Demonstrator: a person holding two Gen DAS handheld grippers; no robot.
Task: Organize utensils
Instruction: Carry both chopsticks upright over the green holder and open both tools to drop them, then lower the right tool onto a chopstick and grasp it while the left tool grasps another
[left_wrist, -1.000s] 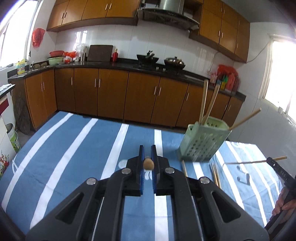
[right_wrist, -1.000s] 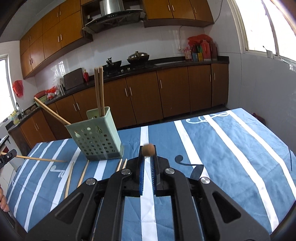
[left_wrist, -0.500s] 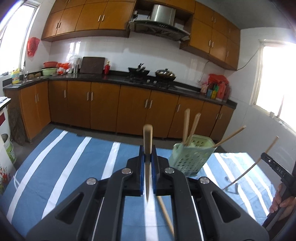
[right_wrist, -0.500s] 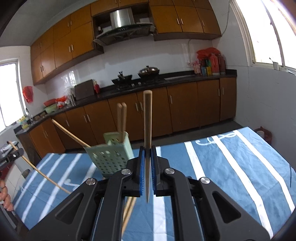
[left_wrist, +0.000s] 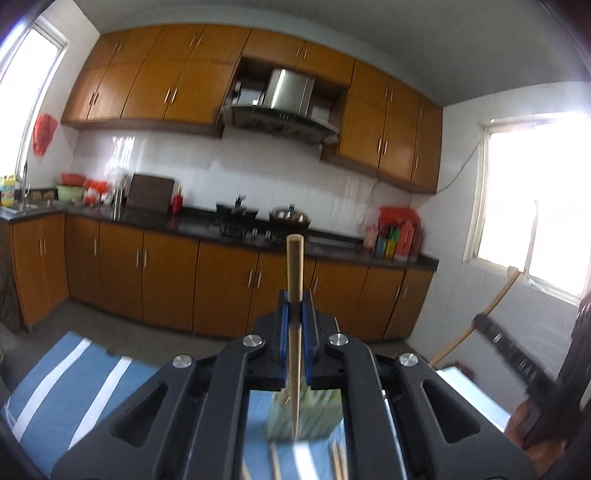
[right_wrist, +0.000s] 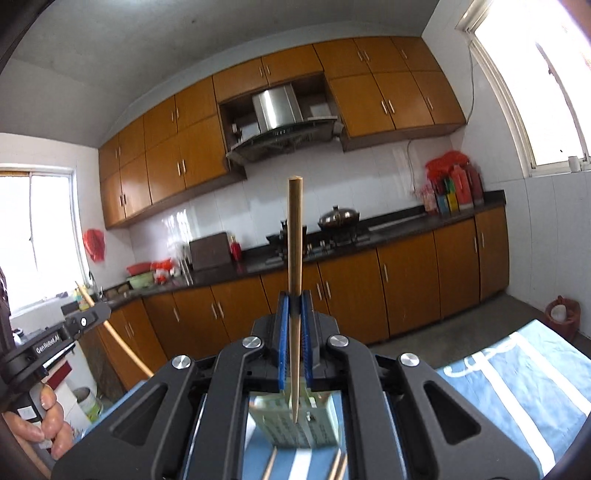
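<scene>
My left gripper (left_wrist: 294, 301) is shut on a wooden chopstick (left_wrist: 294, 280) that stands upright between the blue pads, thin end down. My right gripper (right_wrist: 294, 301) is shut on another wooden chopstick (right_wrist: 294, 236), also upright. The green perforated utensil holder (left_wrist: 317, 417) shows below and behind each gripper, partly hidden by the jaws; in the right wrist view the holder (right_wrist: 295, 424) sits under the chopstick tip. Loose chopsticks (left_wrist: 338, 458) lie on the cloth by the holder. The right gripper with its chopstick (left_wrist: 491, 306) shows at the right of the left wrist view.
A blue cloth with white stripes (left_wrist: 77, 373) covers the table (right_wrist: 517, 373). Kitchen cabinets and a dark counter (left_wrist: 229, 232) run along the far wall. The left gripper and the hand holding it (right_wrist: 55, 339) show at the left of the right wrist view.
Both grippers have tilted upward and risen, so the chopsticks went from pointing at the camera to standing upright. The holder has dropped from beside the grippers to beneath them.
</scene>
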